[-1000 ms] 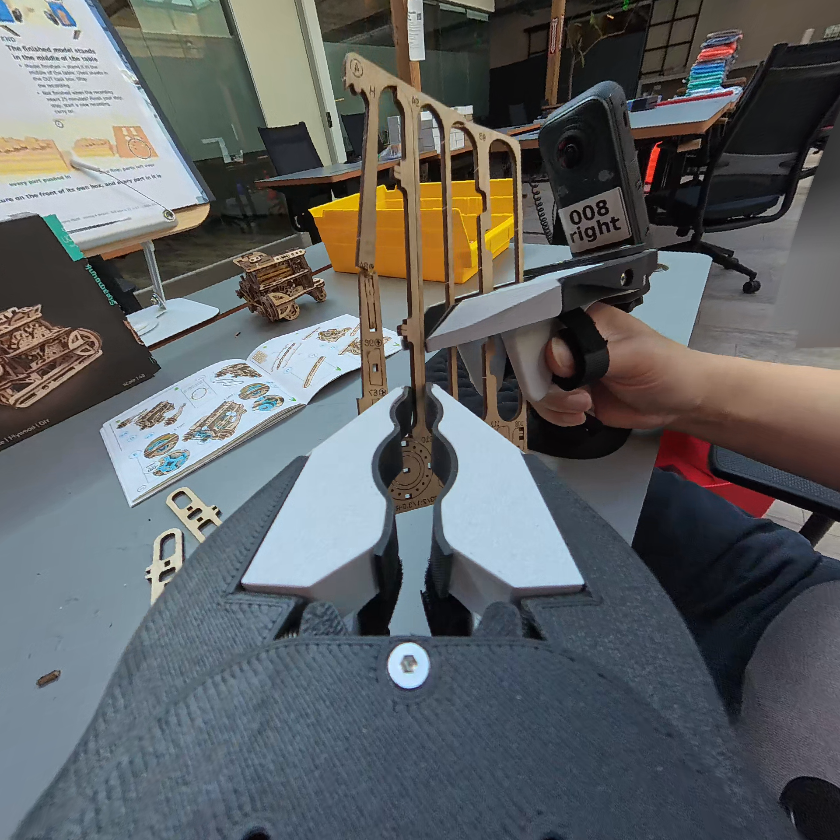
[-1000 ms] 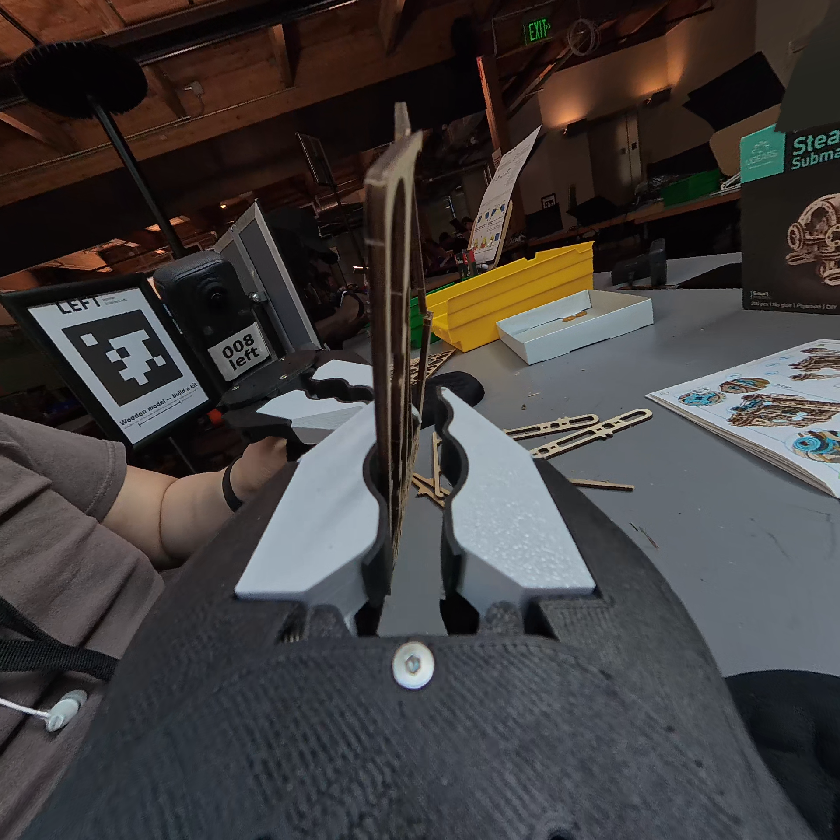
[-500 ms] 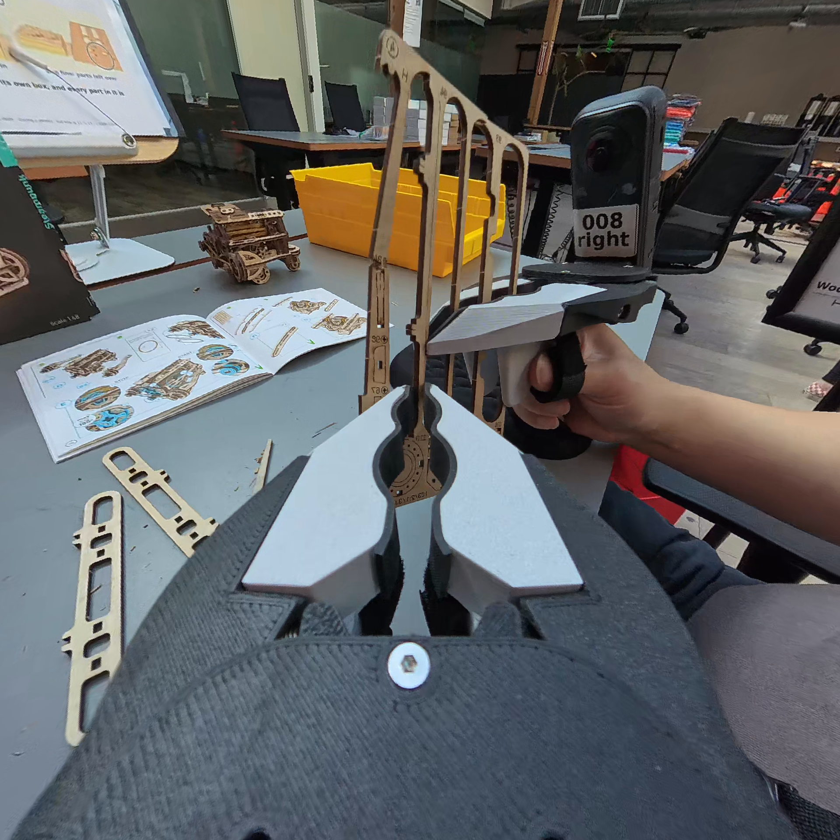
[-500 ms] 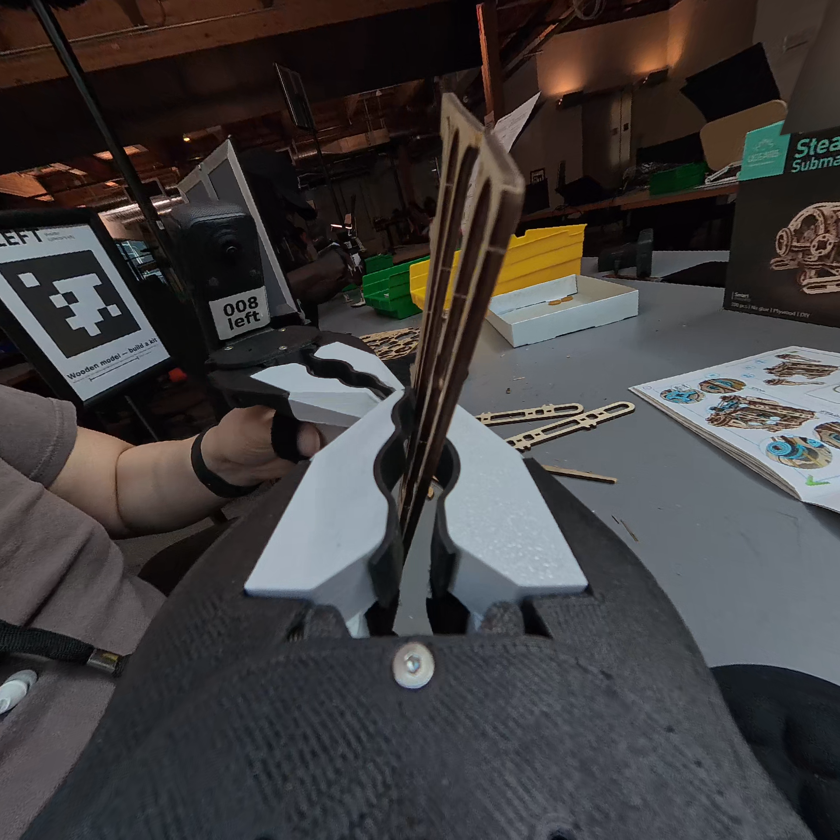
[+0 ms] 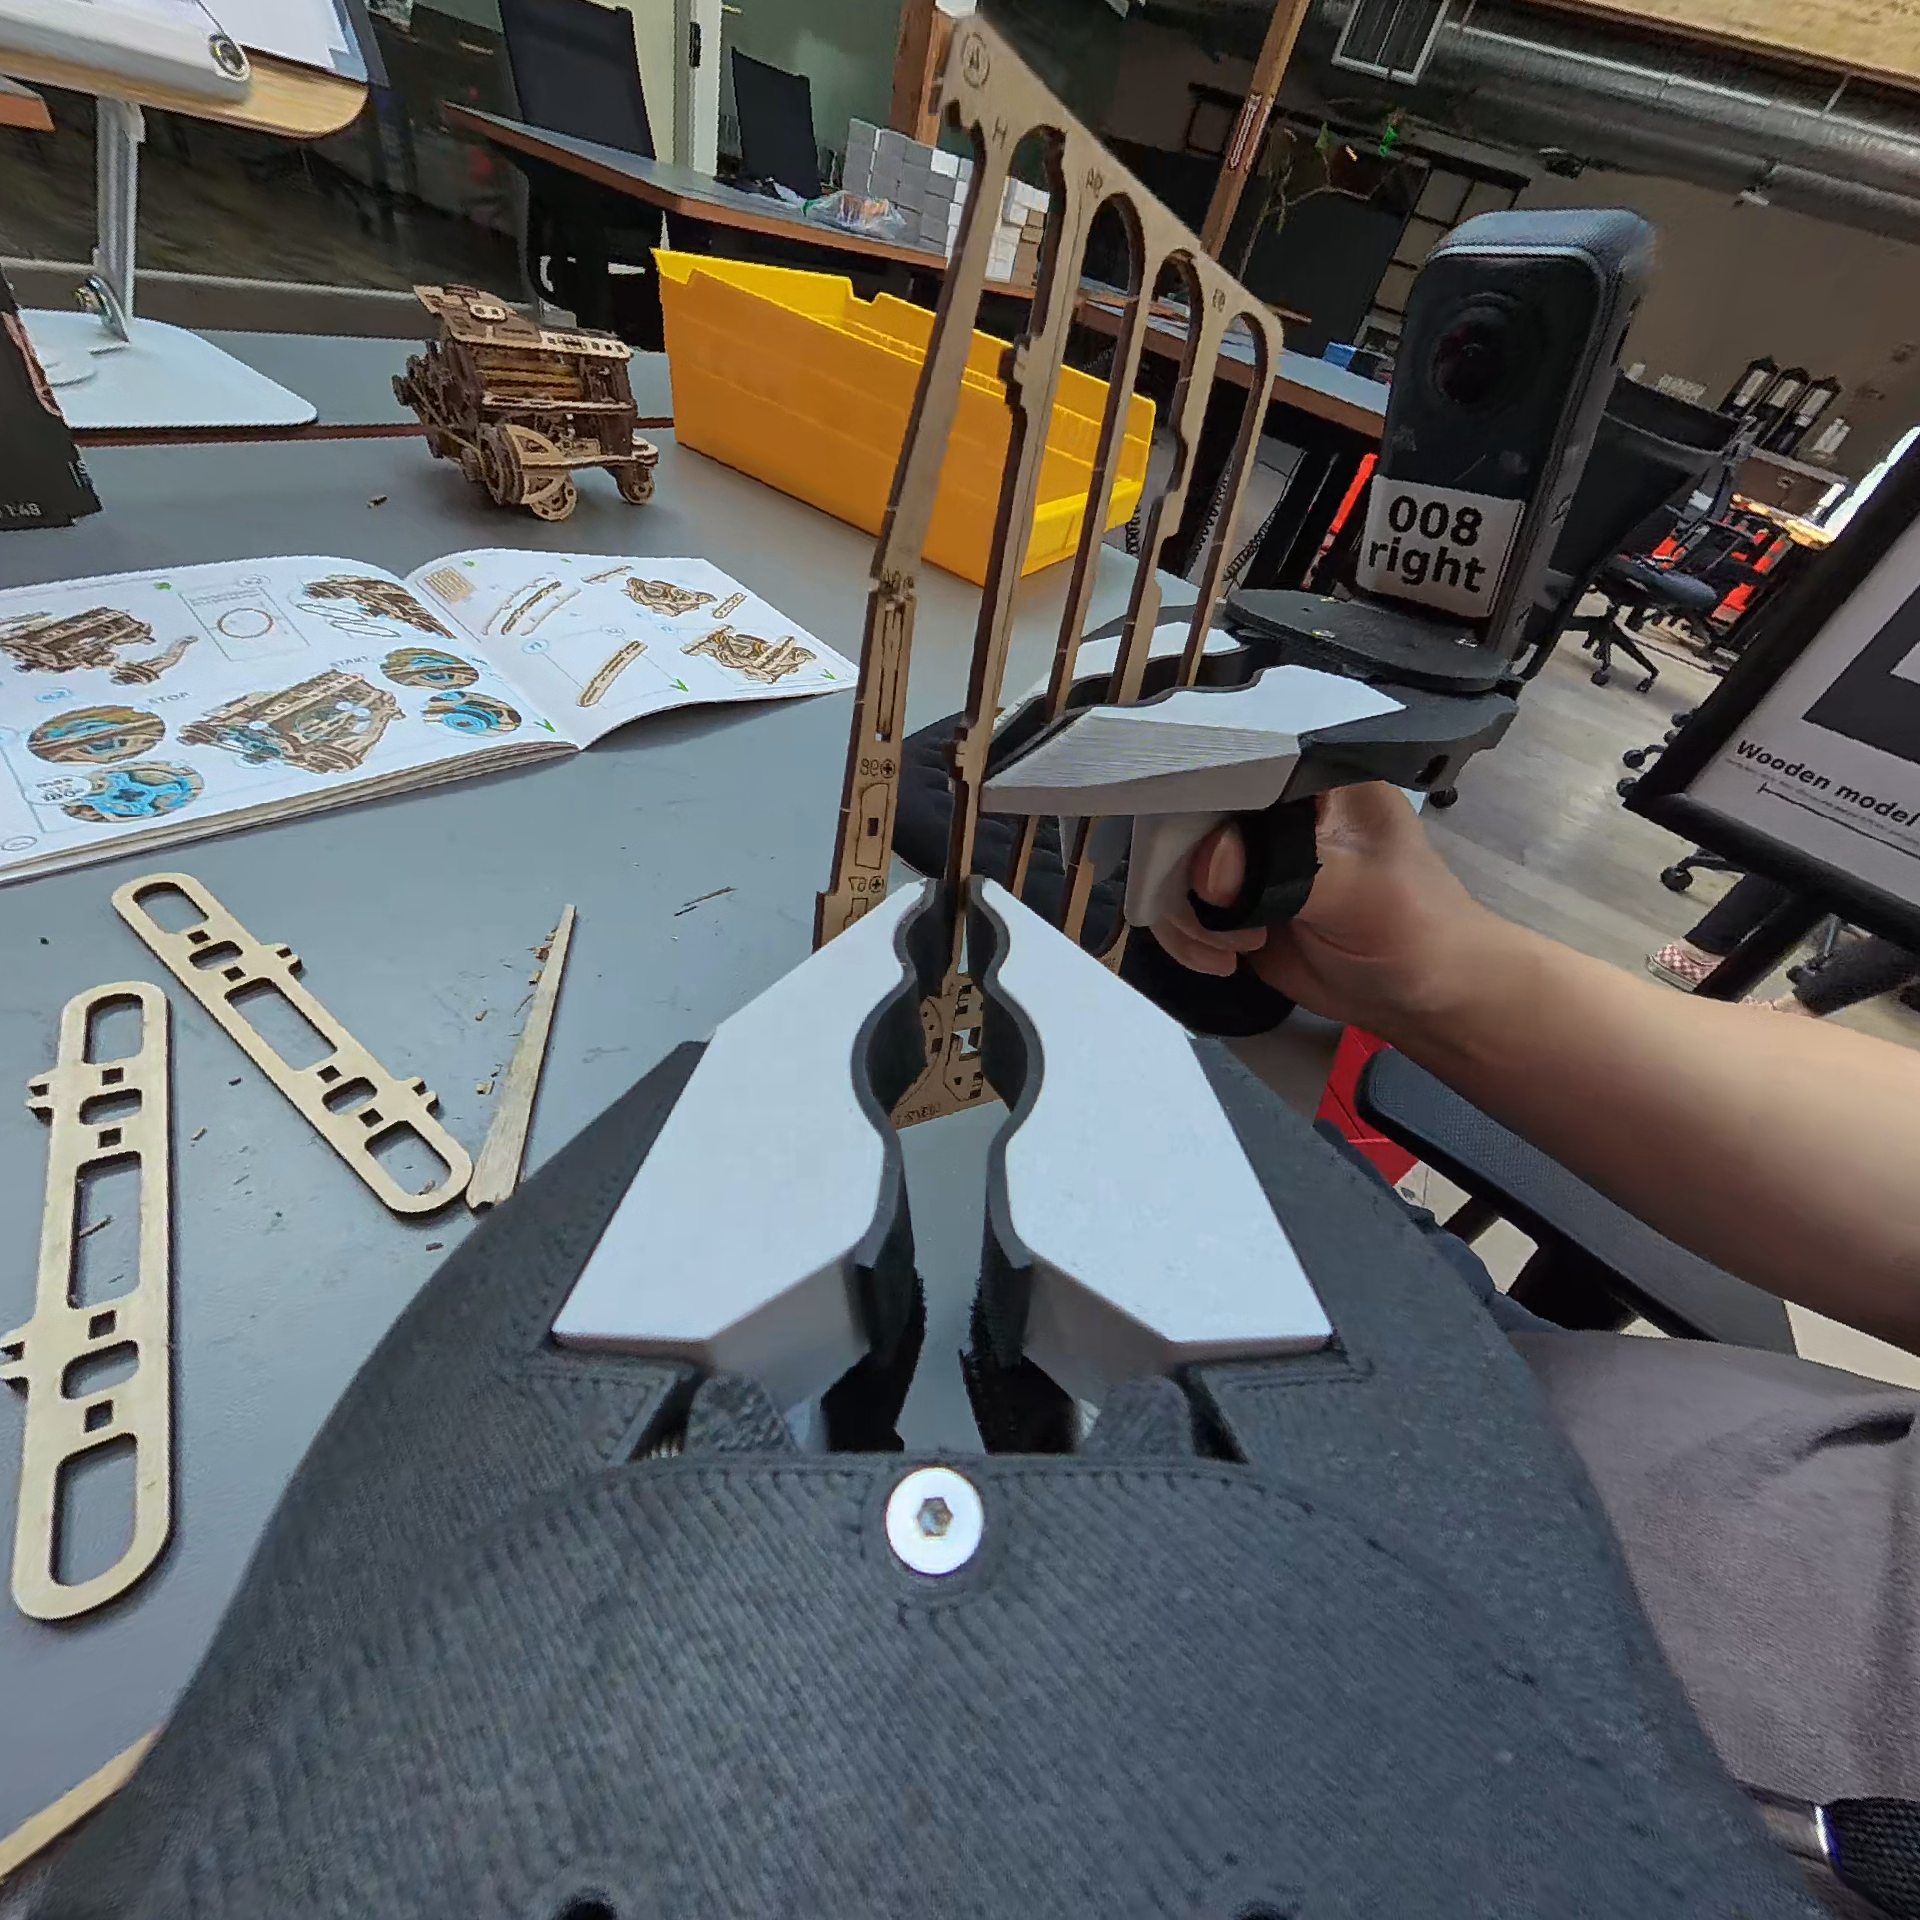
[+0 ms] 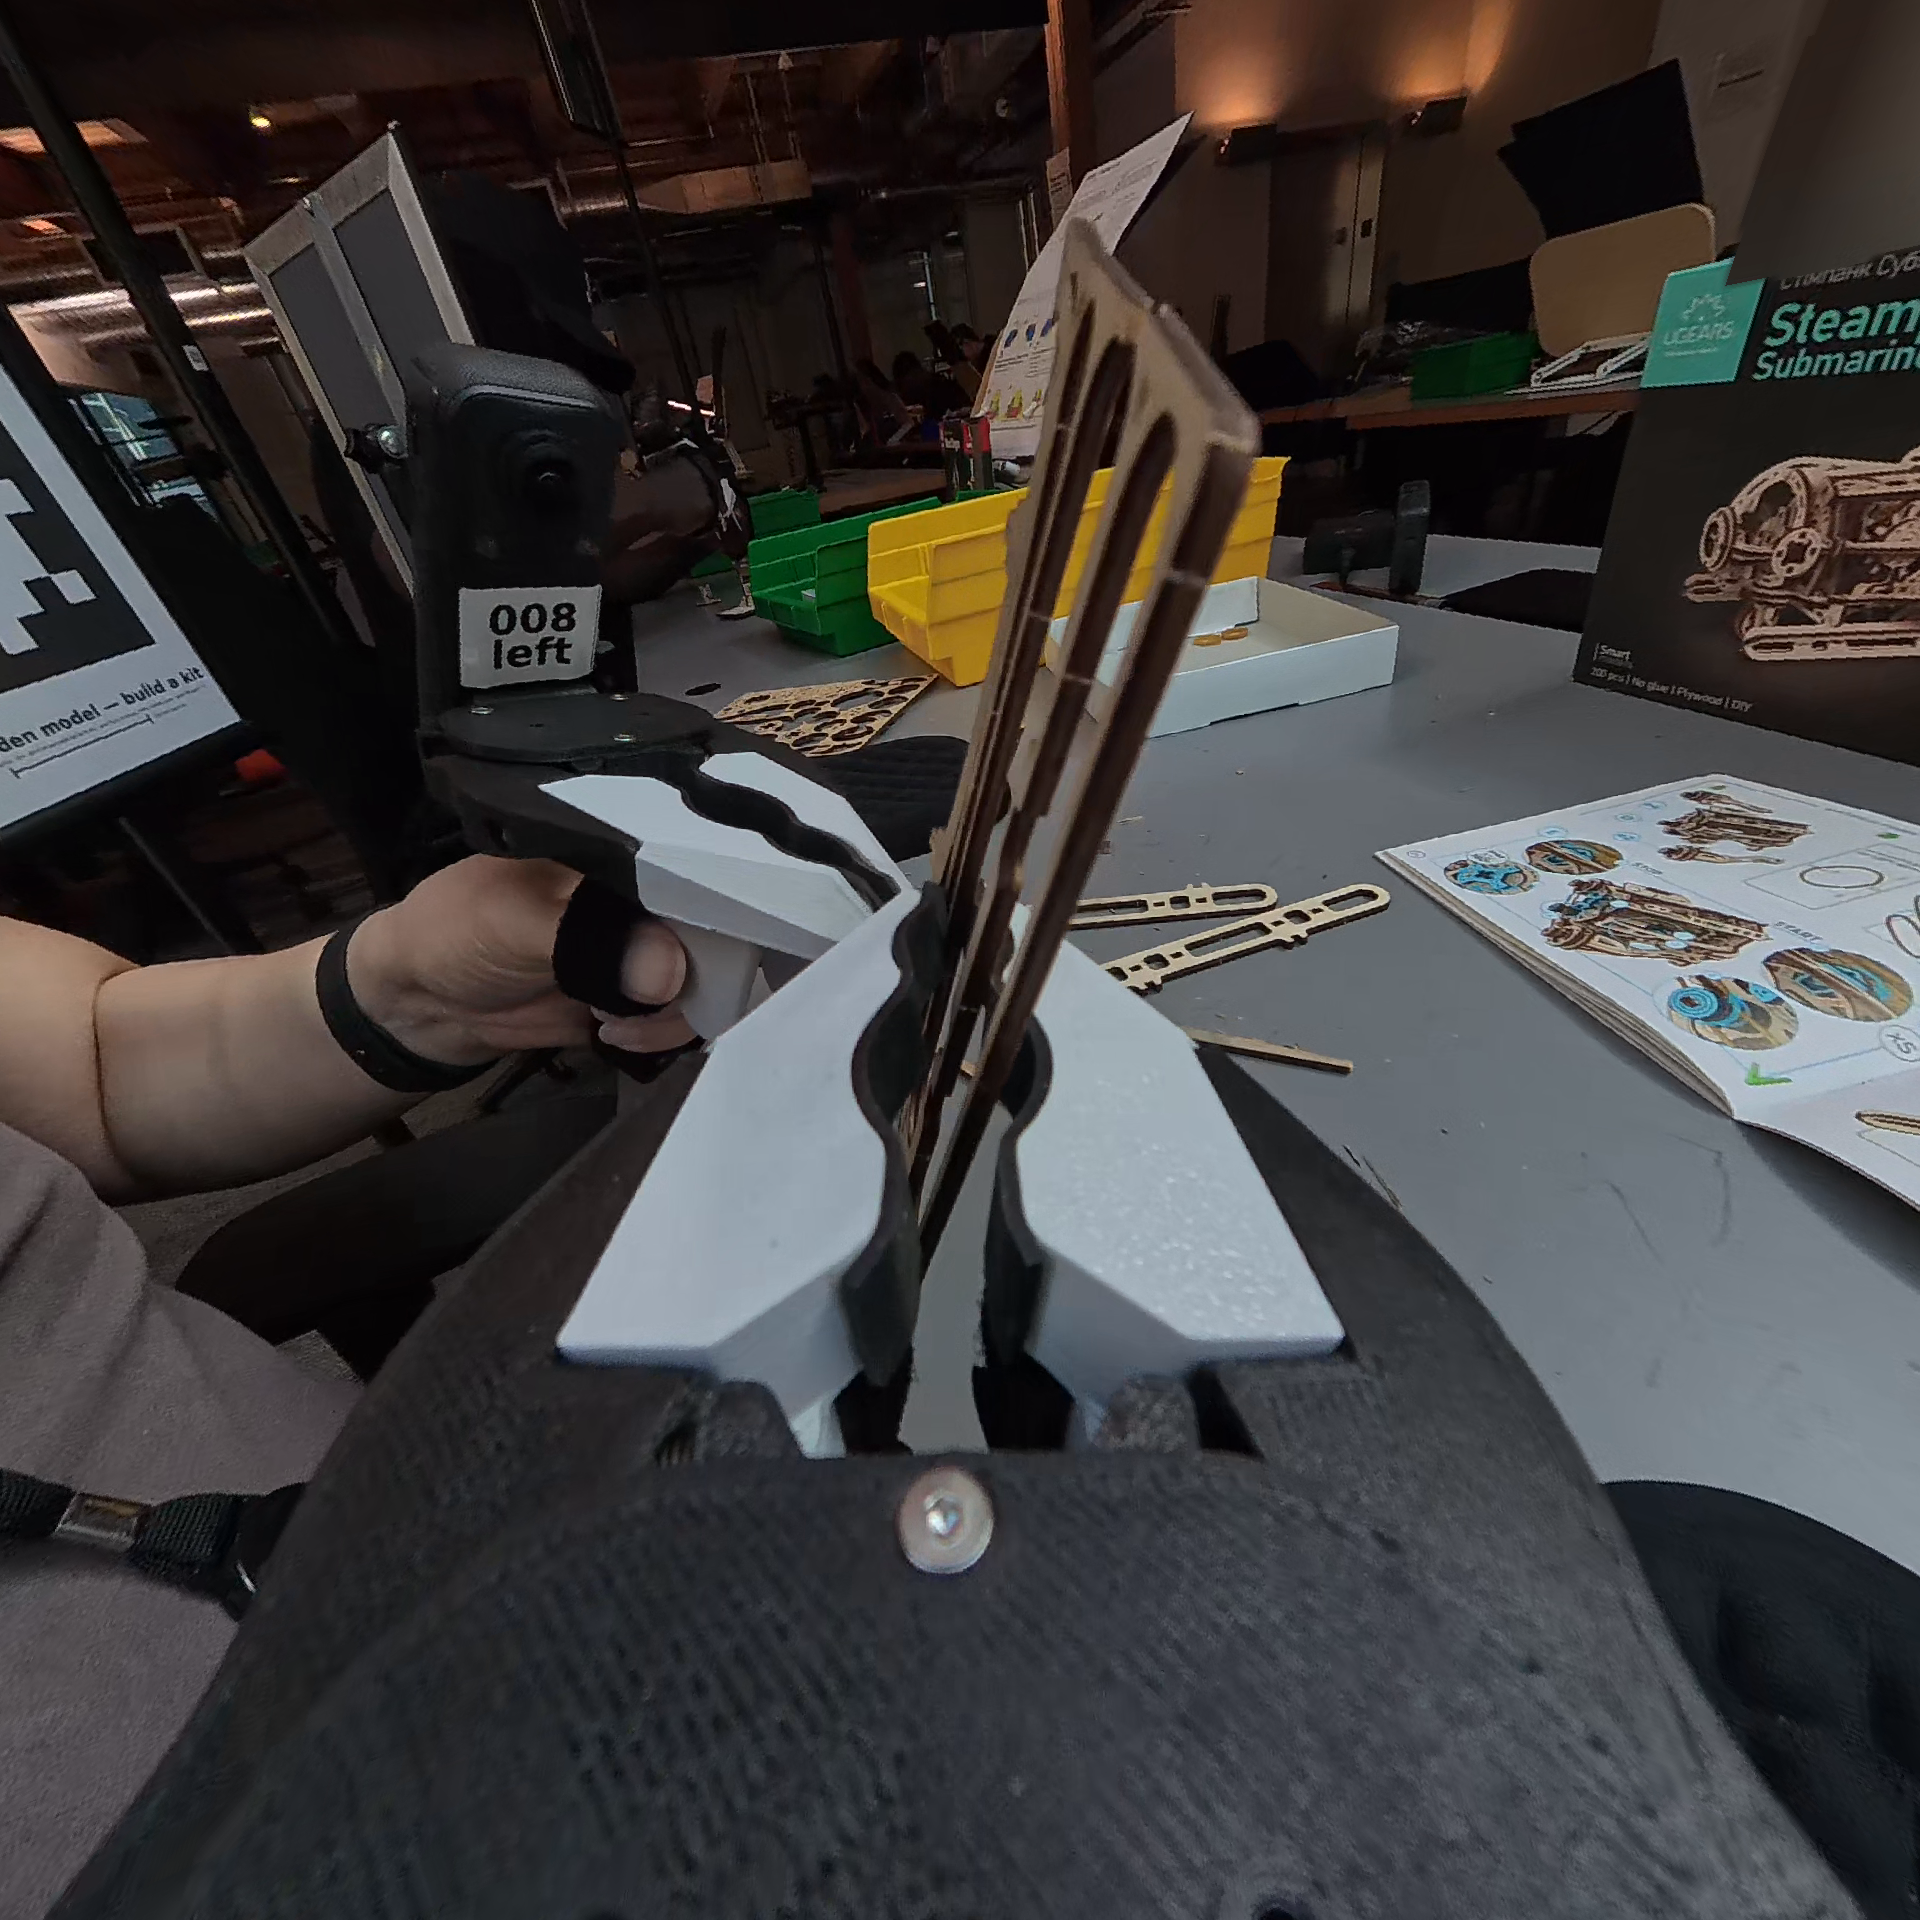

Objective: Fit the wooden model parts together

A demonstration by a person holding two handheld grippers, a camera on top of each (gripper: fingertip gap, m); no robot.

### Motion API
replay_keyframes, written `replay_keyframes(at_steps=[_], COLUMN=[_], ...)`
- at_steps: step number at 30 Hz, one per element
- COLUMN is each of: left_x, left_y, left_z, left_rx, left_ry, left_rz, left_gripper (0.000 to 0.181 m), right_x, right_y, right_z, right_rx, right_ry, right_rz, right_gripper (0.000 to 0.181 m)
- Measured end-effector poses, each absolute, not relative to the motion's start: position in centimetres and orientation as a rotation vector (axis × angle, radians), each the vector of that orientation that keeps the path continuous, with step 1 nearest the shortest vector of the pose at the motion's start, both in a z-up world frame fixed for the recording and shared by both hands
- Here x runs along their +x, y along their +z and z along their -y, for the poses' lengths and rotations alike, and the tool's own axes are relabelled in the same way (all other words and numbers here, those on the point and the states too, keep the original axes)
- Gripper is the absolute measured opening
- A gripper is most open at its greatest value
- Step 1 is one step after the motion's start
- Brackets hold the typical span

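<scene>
Plywood frame (image 5: pixel 1049 499) stands long-axis toward twelve o'clock, my left tool (image 5: pixel 948 1023) clamped on its foot, my right tool (image 6: pixel 961 1049) seemingly pinching one strip from three o'clock.

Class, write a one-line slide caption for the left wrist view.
Both grippers, left and right, clamp an upright wooden parts sheet above a grey table.

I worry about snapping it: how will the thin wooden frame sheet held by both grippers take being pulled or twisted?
The wooden frame sheet is thin, with long cut-out slots, so it probably flexes and is light. Its narrow ribs look fragile if the left gripper and right gripper twist against each other.
</scene>
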State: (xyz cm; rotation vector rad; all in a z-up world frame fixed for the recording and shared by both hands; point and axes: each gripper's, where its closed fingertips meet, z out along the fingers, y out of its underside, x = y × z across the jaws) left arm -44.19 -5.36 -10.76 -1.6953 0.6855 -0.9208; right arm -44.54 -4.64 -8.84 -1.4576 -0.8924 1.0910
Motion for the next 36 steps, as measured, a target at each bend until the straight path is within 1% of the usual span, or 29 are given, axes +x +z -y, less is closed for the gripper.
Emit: replay_keyframes(at_steps=[17,27,29,31,36], left_x=[-45.4,-45.6,-45.0,-45.5,-46.3], left_y=[-13.0,-13.2,-12.3,-12.7,-12.3], left_z=[4.2,4.1,5.2,4.8,4.1], left_rx=[-1.823,-1.834,-1.787,-1.801,-1.782], left_ry=[-1.114,-1.091,-1.201,-1.131,-1.094], left_rz=[-0.629,-0.635,-0.672,-0.677,-0.651], left_gripper=[0.000,0.001,0.000,0.000,0.001], right_x=[-46.1,-46.2,-45.2,-45.6,-44.9], right_y=[-11.1,-11.5,-11.8,-10.7,-10.6], right_z=[3.3,3.0,1.0,2.3,1.5], right_rx=[-1.611,-1.653,-1.698,-1.627,-1.656], right_ry=[1.011,1.086,0.951,1.113,1.129], right_rz=[0.990,0.976,0.874,0.906,0.825], right_gripper=[0.000,0.000,0.000,0.000,0.000])
